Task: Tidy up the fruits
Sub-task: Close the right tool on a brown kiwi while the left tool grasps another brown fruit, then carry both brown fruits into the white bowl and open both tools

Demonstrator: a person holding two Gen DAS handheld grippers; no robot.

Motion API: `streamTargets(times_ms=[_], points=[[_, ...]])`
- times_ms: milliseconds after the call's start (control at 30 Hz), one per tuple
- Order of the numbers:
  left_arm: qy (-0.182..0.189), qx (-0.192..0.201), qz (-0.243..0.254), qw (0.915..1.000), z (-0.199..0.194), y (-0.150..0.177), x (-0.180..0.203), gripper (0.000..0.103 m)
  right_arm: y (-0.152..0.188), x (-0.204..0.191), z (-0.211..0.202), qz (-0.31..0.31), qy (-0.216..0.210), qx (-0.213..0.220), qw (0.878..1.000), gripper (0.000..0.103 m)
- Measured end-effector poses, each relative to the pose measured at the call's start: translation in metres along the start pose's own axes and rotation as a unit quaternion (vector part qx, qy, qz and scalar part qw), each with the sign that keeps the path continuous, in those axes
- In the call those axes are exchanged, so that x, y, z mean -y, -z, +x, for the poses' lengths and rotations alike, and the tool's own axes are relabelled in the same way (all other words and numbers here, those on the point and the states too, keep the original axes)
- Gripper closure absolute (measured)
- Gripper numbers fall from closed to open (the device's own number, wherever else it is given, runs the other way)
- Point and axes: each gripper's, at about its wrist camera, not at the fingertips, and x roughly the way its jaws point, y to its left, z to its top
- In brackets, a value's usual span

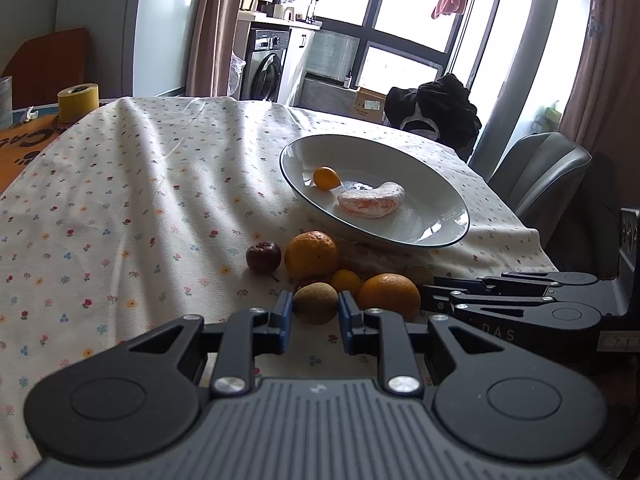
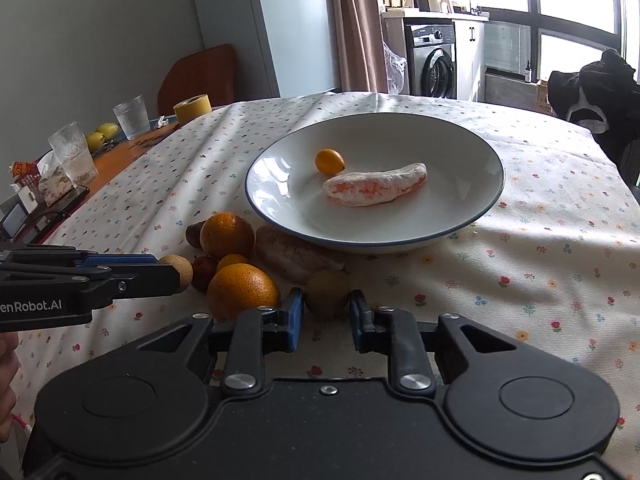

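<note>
Two grippers work the pile: left gripper (image 1: 315, 307) pinches a tan fruit (image 1: 315, 303) between its jaws, right gripper (image 2: 327, 306) brackets a kiwi (image 2: 328, 293), grip uncertain.

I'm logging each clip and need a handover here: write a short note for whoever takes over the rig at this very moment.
Left gripper: fingers either side of a tan round fruit on the cloth; contact unclear.
Right gripper: open, straddling a greenish-brown fruit, not clamped.
Plate: holds a kumquat and a wrapped orange piece.
Left on the tablecloth, beside the plate: two oranges, a small orange fruit, dark red fruits, plus the two being picked.
</note>
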Motion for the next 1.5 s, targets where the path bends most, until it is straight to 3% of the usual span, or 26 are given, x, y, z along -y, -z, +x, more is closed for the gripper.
streamTargets(times_ms=[833,1500], points=[[0.009,0.039,0.016,0.9991,-0.017,-0.019,0.015,0.08,-0.008,0.008,-0.049,0.005,0.029,0.052,0.998,0.08],[0.01,0.056,0.032,0.9978,-0.002,-0.05,0.025,0.08,-0.035,0.018,-0.052,0.003,0.04,0.068,0.997,0.08]])
